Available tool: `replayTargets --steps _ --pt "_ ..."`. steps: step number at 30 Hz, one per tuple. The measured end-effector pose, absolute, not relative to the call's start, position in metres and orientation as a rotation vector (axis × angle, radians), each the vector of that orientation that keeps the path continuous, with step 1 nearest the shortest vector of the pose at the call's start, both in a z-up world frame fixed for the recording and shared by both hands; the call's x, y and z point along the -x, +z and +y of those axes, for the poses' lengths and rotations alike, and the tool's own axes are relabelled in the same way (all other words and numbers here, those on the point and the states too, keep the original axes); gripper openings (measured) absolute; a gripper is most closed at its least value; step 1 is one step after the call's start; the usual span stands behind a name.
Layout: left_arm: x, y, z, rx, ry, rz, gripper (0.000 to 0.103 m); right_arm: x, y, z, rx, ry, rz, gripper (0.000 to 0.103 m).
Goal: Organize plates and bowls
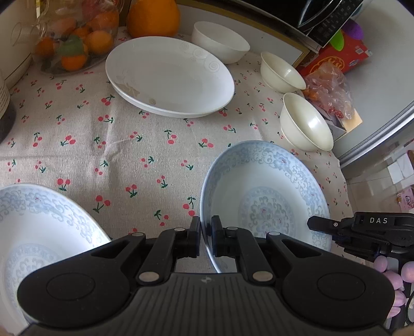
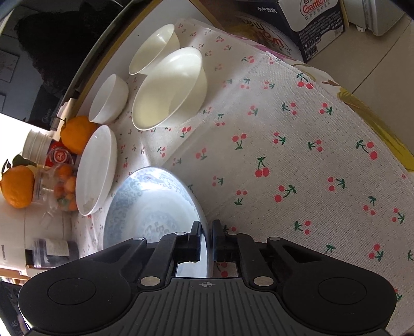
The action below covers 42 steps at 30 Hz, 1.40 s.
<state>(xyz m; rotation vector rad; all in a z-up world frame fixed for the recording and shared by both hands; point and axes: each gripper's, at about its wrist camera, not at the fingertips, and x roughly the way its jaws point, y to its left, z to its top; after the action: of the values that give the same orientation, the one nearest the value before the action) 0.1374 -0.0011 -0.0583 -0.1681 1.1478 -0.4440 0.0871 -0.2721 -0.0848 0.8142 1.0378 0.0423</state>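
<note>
A blue-patterned plate [image 1: 266, 196] lies on the cherry-print cloth at the lower right of the left wrist view. My left gripper [image 1: 205, 225] is shut on its left rim. Across the plate, the right gripper [image 1: 314, 223] reaches its right rim. In the right wrist view the same blue plate [image 2: 152, 204] has its right rim pinched by my shut right gripper [image 2: 206, 228]. A second blue plate [image 1: 38, 232] sits at the lower left. White oval plates [image 1: 168, 77] are stacked further back. Behind them are a white bowl [image 1: 220, 41] and two cream bowls [image 1: 282, 72] [image 1: 306, 122].
A glass jar of small oranges [image 1: 75, 41] and a large orange [image 1: 152, 18] stand at the back left. A plastic bag [image 1: 328, 88] and a red box [image 1: 341, 54] lie beyond the table's right edge. The cherry cloth [image 2: 297, 155] stretches out to the right.
</note>
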Motion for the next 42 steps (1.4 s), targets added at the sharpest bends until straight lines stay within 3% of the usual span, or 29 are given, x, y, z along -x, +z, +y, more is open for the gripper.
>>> replayTargets --steps 42 --pt "-0.133 -0.053 0.015 -0.038 -0.368 1.064 0.011 -0.093 -0.070 -0.205 -0.571 0.090 1.062 0.011"
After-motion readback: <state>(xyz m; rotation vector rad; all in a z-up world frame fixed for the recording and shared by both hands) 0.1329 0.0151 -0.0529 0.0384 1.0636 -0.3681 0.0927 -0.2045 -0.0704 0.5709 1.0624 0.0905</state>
